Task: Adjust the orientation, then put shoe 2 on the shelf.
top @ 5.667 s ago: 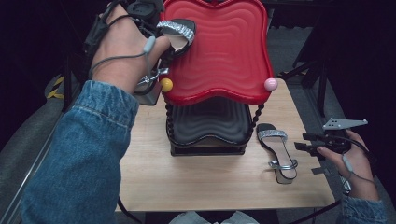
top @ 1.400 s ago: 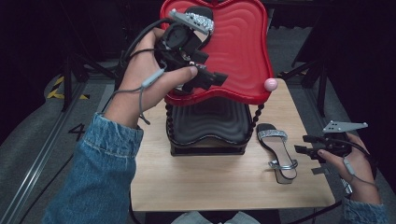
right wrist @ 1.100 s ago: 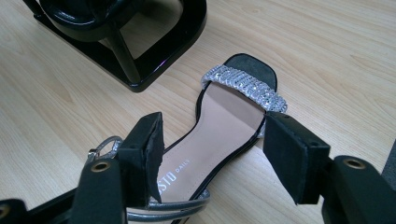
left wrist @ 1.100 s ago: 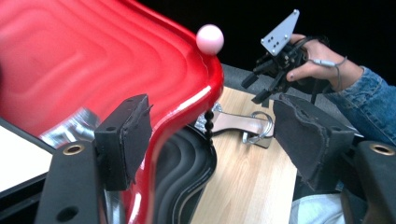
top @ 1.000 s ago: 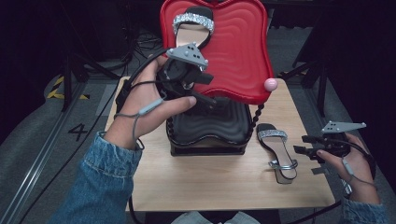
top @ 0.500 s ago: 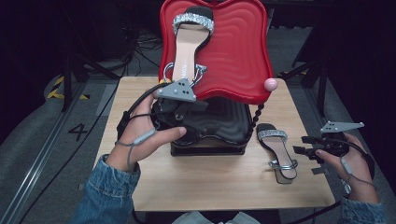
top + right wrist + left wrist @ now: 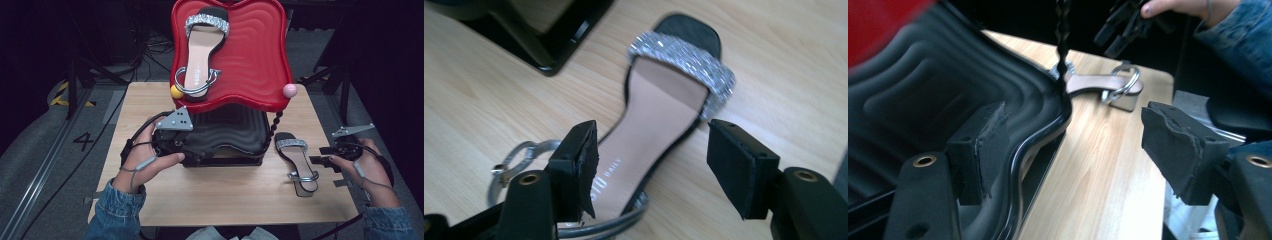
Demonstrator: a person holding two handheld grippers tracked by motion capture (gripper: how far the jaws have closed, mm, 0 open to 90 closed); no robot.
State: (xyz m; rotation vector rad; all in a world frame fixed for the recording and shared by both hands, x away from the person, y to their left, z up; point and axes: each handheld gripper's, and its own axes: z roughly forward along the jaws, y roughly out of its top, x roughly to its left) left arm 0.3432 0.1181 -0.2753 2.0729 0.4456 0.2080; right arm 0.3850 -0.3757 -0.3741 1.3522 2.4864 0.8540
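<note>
The left tool (image 7: 186, 145) sits low at the left front of the two-tier stand, its jaws spread wide with nothing gripped. In the left gripper view one pad (image 7: 979, 150) lies over the ribbed black lower tray (image 7: 923, 95), close to its raised rim, while the other pad hangs over the bare wooden desk (image 7: 1108, 160); whether the first pad touches the tray cannot be told.

The right tool (image 7: 327, 156) is held level near the desk's right edge, pointing at the heel end of the sandal (image 7: 297, 162) lying flat there. Its jaws have just been opening and stand partly spread. In the right gripper view they straddle the sandal's heel (image 7: 649, 130), one pad over the insole's edge, the other clear over the desk, neither pressing on it. The glittery toe strap points away from the tool, and the silver ankle ring lies by the near jaw.

The matching sandal (image 7: 202, 47) rests on the tilted red upper tray (image 7: 255, 65), toe uppermost, free of both tools.
</note>
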